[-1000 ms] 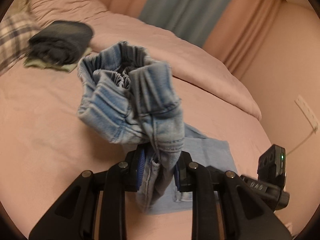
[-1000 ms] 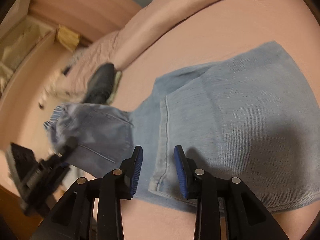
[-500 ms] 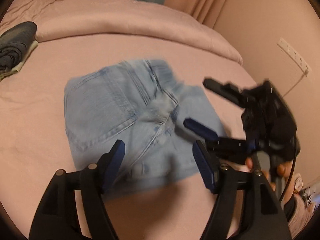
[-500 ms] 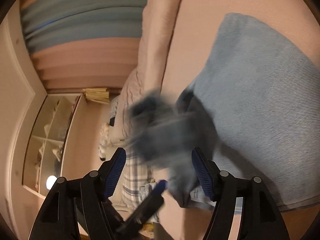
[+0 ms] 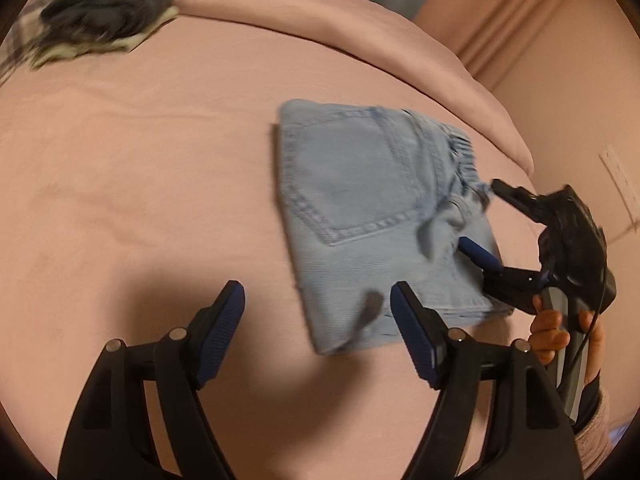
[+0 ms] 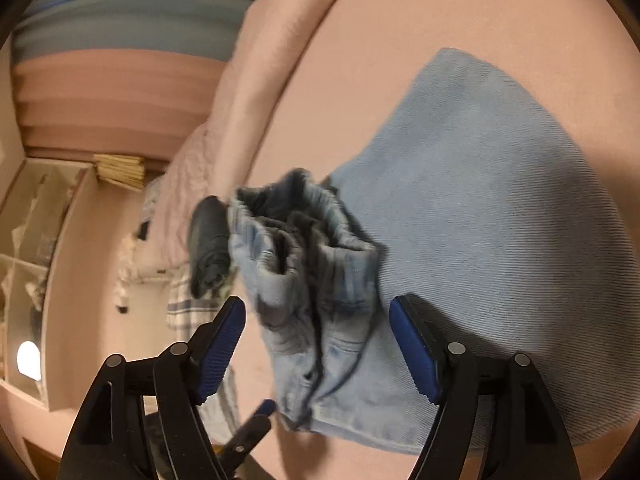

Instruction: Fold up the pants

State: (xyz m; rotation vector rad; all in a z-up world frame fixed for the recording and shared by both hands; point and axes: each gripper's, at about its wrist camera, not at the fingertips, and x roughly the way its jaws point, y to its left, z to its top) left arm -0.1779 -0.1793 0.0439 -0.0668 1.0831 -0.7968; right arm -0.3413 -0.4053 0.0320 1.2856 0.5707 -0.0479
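While both hand-held grippers, left (image 5: 316,336) and right (image 6: 318,342), are opening empty beside them, the soft, thick-layered folded jeans (image 5: 376,216) are inviting a grip at the elastic waistband (image 6: 304,236).

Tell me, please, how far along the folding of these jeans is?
Nearly done: the jeans lie on the bed as a compact folded stack, back pocket up. Both the left gripper and right gripper are opening, gripping nothing. Left: flattening the bunched waistband, perhaps stacking beside the dark folded clothes.
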